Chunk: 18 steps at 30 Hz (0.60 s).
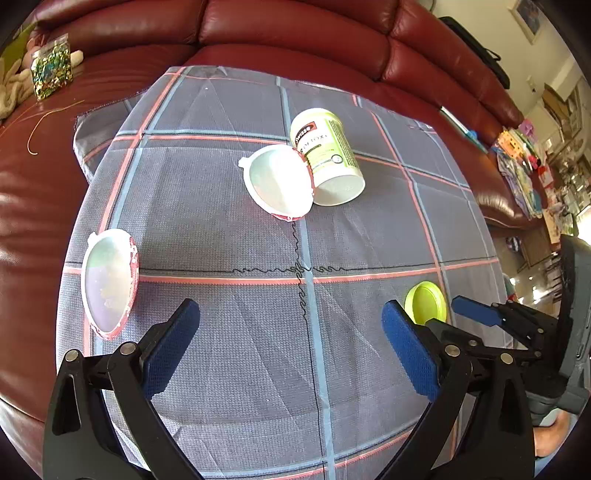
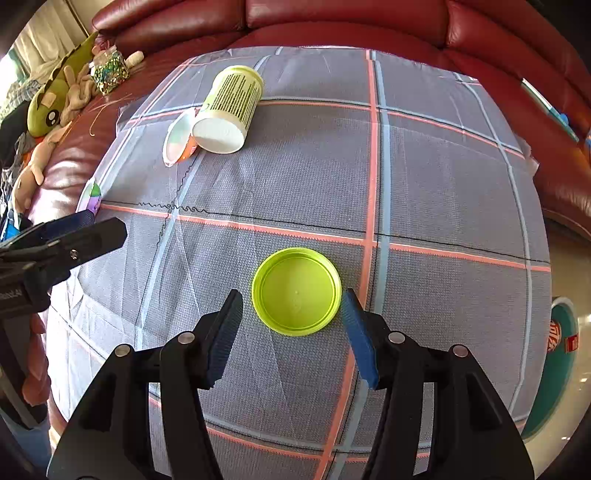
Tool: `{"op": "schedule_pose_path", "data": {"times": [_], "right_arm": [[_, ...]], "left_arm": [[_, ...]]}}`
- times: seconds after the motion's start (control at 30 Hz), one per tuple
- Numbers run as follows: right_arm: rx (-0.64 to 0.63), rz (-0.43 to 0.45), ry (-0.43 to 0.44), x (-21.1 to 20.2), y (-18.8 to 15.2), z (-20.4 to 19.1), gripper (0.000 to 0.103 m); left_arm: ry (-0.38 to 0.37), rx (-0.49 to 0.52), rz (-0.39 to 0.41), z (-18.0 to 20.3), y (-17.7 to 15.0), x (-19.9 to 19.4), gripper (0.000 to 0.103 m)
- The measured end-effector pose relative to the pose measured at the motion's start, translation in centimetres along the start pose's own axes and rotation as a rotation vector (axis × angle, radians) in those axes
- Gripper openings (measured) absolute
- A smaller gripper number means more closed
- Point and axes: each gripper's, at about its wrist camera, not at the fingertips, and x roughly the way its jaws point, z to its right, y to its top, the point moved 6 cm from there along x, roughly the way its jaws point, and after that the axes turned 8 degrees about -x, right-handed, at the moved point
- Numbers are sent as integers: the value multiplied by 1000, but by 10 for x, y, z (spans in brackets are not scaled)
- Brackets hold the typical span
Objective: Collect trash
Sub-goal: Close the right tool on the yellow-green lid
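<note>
A lime green lid (image 2: pixel 296 291) lies flat on the checked cloth (image 2: pixel 424 177), just ahead of my open right gripper (image 2: pixel 293 306), whose pads stand on either side of it. The lid also shows in the left wrist view (image 1: pixel 425 303). A green and white bottle (image 1: pixel 327 157) lies on its side at the far middle, touching a white cup (image 1: pixel 279 181). A second white cup (image 1: pixel 109 282) lies at the left. My left gripper (image 1: pixel 290 317) is open and empty above bare cloth. The bottle (image 2: pixel 231 110) and the first cup (image 2: pixel 179 140) show far left in the right wrist view.
The cloth covers a red leather sofa (image 1: pixel 295 33). Soft toys (image 2: pixel 51 107) and a bag of glitter (image 1: pixel 50 72) lie on the sofa at the left. A round teal object (image 2: pixel 554 369) sits on the floor right of the cloth.
</note>
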Motion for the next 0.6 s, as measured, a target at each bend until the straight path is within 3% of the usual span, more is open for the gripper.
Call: {"op": "schedule_pose_path", "data": {"times": [0.07,0.13,0.17,0.23,0.27,0.37,0.5,0.57,0.6], "right_arm": [[-9,17,-19,3,0,-3,58],[-25,17,-49,6,0,-4,56],[-38,11,-67,9,-1,-5,31],[-45,2,-75,11,-2,-5,9],[-40,2,-66,11,-1,-4,4],[-14,-3,-12,9,3,3,4],[14,39,16,-5,4,12,13],[31,56,16,-11,3,16,48],[31,62,10,-13,2,18,55]], "left_arm": [[3,2,4,-2,2,-1,99],[7,2,5,-3,5,-1,99],[9,2,5,-3,7,0,99],[14,5,5,-3,14,3,99],[17,9,7,-1,17,4,99],[28,27,12,5,31,10,99],[21,28,19,11,45,16,99],[14,26,20,11,46,17,99],[13,24,20,12,46,18,99]]}}
